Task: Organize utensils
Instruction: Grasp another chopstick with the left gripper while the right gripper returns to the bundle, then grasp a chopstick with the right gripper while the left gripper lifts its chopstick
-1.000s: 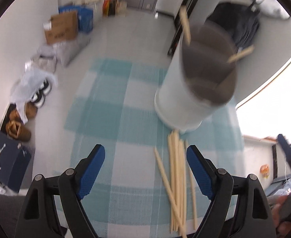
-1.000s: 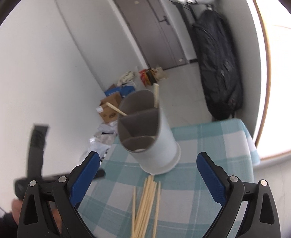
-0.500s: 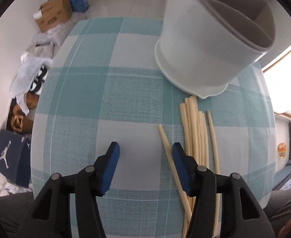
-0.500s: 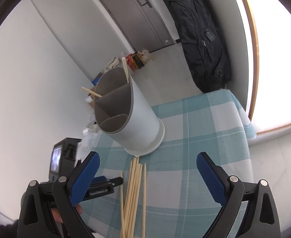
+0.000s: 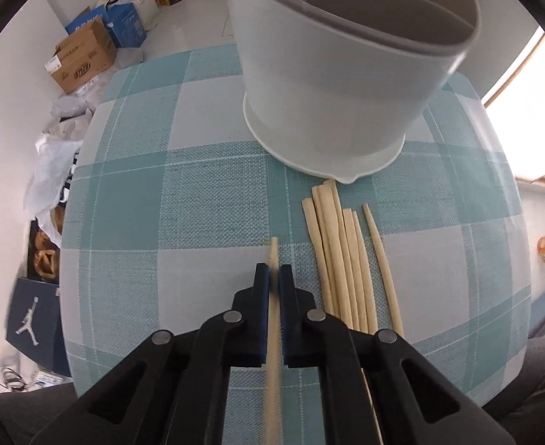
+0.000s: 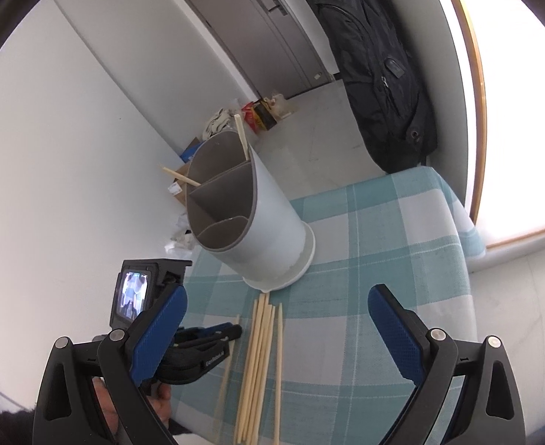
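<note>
Left tongs point(image 5: 274, 276) clamped on one chopstick point(image 5: 273, 256) at lower centre of the left wrist view; right tongs point(image 6: 276, 319) wide apart and holding nothing.

Just closed onto that lone stick, blue pads pressing both its sides, tip poking out ahead over the checked table point(image 5: 183, 200). Loose bundle of chopsticks point(image 5: 341, 259) lying flat just to the right, upper ends near the base of the white divided holder point(image 5: 331, 85) at top centre. In the right wrist view, holder point(image 6: 257, 230) upright at centre with two sticks point(image 6: 242, 135) already leaning in its far compartments, bundle point(image 6: 259, 352) below it, left tongs point(image 6: 235, 330) at lower left beside it.
</note>
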The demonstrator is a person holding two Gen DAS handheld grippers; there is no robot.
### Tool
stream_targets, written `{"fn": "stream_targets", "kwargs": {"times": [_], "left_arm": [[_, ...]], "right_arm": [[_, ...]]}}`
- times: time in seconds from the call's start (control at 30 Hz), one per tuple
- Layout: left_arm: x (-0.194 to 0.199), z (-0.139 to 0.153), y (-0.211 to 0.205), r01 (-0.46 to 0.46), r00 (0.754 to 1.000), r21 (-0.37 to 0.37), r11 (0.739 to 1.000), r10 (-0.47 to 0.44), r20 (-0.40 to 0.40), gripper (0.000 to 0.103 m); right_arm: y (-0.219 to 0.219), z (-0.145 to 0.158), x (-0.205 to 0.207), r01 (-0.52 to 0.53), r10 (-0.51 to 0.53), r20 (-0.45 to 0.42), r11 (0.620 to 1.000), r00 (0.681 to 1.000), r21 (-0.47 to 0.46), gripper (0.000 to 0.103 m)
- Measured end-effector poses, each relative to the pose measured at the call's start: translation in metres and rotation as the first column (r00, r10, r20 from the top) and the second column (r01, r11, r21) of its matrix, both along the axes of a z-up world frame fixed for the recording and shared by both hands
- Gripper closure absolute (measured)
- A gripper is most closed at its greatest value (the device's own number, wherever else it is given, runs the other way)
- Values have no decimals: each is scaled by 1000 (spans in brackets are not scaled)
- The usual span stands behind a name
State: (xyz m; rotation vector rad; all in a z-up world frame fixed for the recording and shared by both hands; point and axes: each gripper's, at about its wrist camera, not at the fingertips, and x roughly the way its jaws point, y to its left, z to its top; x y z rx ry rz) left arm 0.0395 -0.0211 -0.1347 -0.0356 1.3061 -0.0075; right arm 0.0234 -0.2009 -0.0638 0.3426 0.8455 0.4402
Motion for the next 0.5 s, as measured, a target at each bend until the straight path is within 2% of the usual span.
{"fn": "stream_targets", "kwargs": {"times": [0.13,0.27,0.4,0.5], "left_arm": [[4,2,11,-25,999,-29,999,26,32,102],[2,20,9,-32,993,-58,998,38,111,102],[-5,43,13,-48,977,-117,992,71,202,102],[-6,54,19,-53,963,-160,986,93,255,102]], "right_arm": [[-1,-3,0,3,-3,-9,1000,1000,-10,4],[-1,-9,0,-2,2,-29,1000,1000,-10,6],[4,-21,5,-22,21,-77,1000,997,-16,28],[12,-33,8,-44,38,-116,998,993,-45,41]]}}
